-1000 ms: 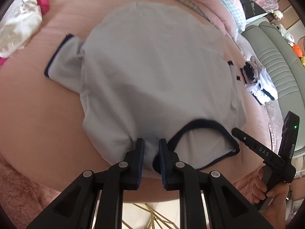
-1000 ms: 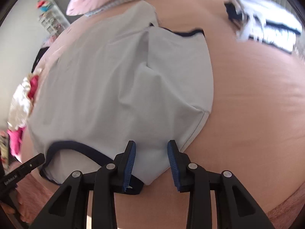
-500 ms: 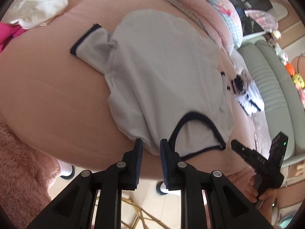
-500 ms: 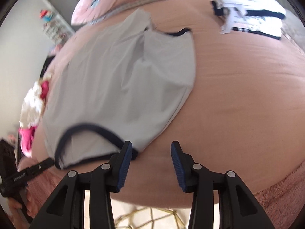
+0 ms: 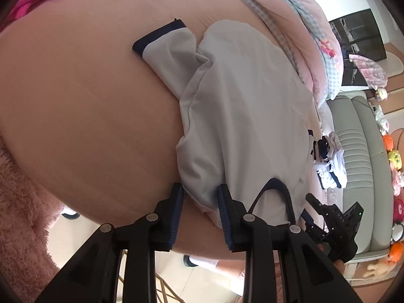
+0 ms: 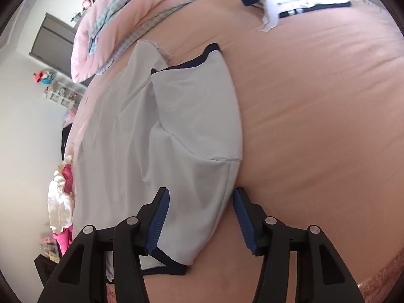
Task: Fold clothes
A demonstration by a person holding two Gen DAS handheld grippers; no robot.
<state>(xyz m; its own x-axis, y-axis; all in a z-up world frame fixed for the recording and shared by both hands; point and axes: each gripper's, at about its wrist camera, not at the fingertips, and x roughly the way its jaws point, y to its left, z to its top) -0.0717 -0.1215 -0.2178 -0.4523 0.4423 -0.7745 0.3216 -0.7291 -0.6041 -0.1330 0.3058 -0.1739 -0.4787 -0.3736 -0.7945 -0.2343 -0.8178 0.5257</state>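
Note:
A light grey T-shirt with navy trim lies spread on the pink bed. Its left sleeve sticks out; the navy neckline is at the near edge. My left gripper hovers at the shirt's near left shoulder, jaws opening, cloth lying between them unpinched. In the right wrist view the shirt has its right sleeve folded inward. My right gripper straddles the near right shoulder, jaws opening, pads off the cloth. The right gripper also shows in the left wrist view, in a hand.
A heap of white and navy clothes lies at the bed's far right. White and pink garments sit at the left. A pink quilt lines the far side, a grey sofa stands beyond. The bed's near edge and floor lie below the grippers.
Both pairs of jaws have spread wider and let go of the shirt's near edge. Both grippers have rolled and shifted along that edge. The shirt rests flat on the bed.

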